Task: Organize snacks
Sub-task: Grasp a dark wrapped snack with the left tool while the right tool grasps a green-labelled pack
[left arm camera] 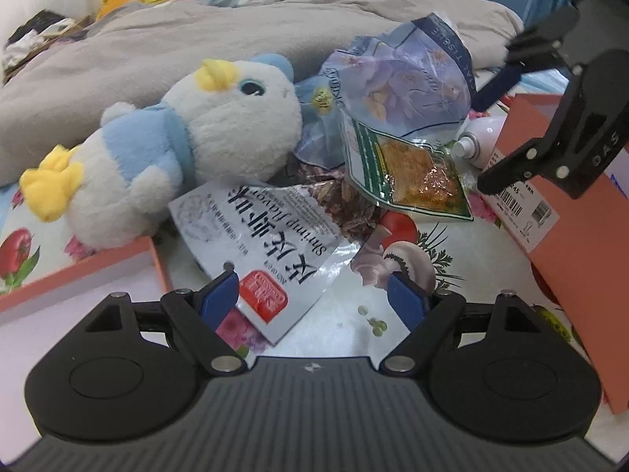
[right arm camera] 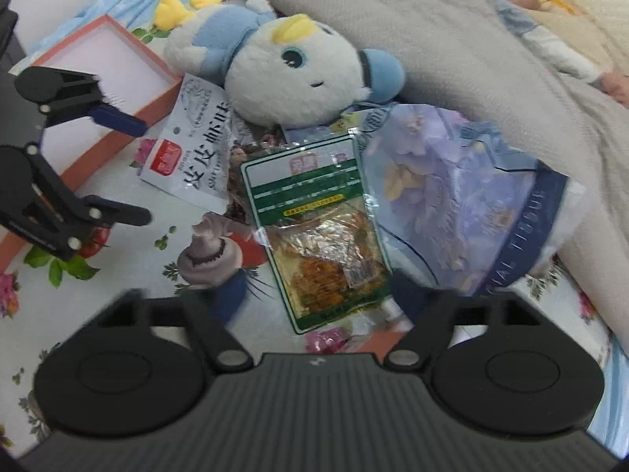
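Note:
A silver shrimp-flavour snack packet [left arm camera: 259,244] lies on the flowered cloth; its near corner lies between my open left gripper's [left arm camera: 314,299] blue fingers, which stand apart from it. A green-edged packet of orange snack [left arm camera: 409,173] lies beyond it on a dark purple packet [left arm camera: 346,208]. In the right wrist view the green packet [right arm camera: 318,232] lies between my open right gripper's [right arm camera: 314,299] fingers, the silver packet [right arm camera: 192,153] to its left. The left gripper [right arm camera: 129,169] shows at the left edge there; the right gripper [left arm camera: 503,118] shows at the upper right of the left wrist view.
A blue-and-white plush bird [left arm camera: 165,145] lies against a grey blanket [left arm camera: 196,39]. A blue facial-tissue pack [left arm camera: 401,86] sits behind the snacks. An open orange box [right arm camera: 110,63] lies left; another orange box [left arm camera: 566,212] stands right, with a white bottle [left arm camera: 479,137] beside it.

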`<state>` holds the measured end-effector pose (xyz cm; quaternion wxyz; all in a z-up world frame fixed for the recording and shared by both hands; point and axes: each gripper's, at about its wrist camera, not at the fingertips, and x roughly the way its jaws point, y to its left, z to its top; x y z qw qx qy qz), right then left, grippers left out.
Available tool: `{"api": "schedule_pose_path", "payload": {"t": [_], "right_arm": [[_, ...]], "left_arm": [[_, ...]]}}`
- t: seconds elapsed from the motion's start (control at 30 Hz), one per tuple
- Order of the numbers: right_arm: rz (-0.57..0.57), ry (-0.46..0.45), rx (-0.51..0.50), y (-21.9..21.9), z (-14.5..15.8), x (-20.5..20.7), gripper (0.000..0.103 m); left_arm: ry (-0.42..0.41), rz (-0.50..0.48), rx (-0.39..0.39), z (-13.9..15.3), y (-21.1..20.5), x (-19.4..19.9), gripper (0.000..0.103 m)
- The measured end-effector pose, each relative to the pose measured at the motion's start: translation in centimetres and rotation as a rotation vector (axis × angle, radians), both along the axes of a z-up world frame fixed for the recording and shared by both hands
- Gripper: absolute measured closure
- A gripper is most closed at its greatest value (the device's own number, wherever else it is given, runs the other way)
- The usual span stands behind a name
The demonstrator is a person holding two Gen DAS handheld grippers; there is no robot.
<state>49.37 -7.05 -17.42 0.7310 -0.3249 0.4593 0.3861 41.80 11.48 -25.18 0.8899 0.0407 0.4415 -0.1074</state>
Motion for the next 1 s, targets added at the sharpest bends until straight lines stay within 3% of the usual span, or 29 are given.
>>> {"api": "schedule_pose_path", "payload": {"t": [0.3,0.67,0.87,1.0], "right_arm": [[0.172,0.116,-0.150,2.6,-2.4,2.6,0.013],[0.204,0.269,-0.260,4.8,-6.3,6.4,0.013],[0.245,0.288,-0.355,5.9,-7.7,6.6,0.012],[0.255,0.287,-0.420,6.9,-8.8,6.5,0.011]], "left_arm": [[-0.086,-0.225,0.224,-0.8,-2.0,2.6,0.017],[-0.145,-0.486,0.395,-3.7,-4.7,4.9,0.014],[-0.118,-0.523,0.312,-4.0,-3.9,7.0,0.011],[-0.021,-0.464,0.180,-4.2,-3.1,9.0,0.010]]}}
